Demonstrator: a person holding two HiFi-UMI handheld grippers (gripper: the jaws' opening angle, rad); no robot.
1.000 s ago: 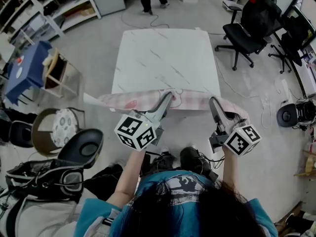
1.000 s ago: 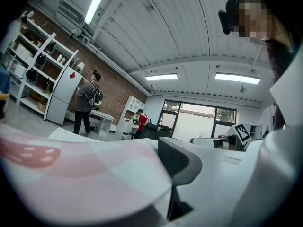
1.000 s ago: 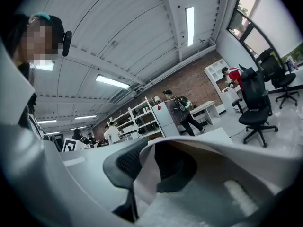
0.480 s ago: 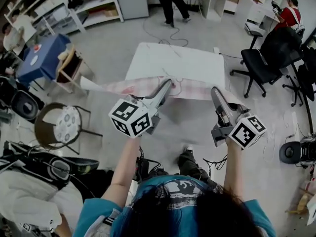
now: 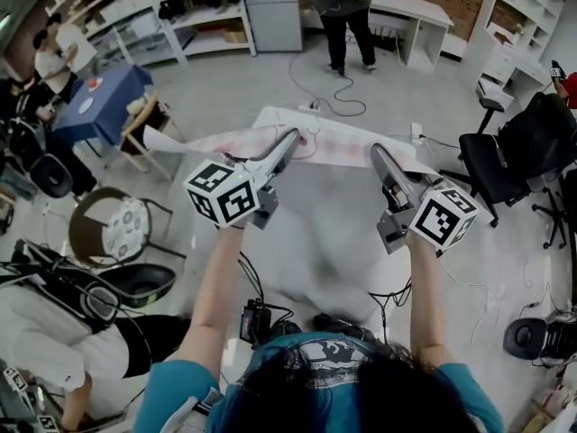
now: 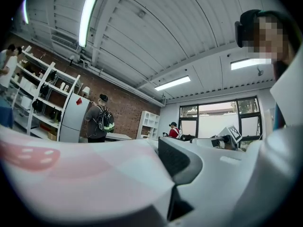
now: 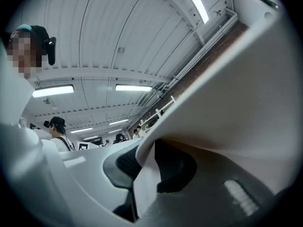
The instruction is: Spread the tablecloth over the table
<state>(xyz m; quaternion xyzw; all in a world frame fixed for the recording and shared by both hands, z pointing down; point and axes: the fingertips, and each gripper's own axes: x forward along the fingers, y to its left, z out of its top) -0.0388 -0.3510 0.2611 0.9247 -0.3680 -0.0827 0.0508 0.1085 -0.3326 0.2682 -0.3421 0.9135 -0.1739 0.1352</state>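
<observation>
Two pinches along its near edge keep the tablecloth up in the air ahead of me, its long axis running nine to three o'clock, with a loose tail trailing out past nine. It sits at twelve o'clock from both sets of jaws, neither hand nearer. My left gripper has its jaws nearly together on the pink checked cloth, which fills that gripper's view. My right gripper does likewise, jaws almost closed with a fold clamped between them. I cannot pick out the counter behind the cloth. I judge it lies toward twelve, so the throw goes forward.
</observation>
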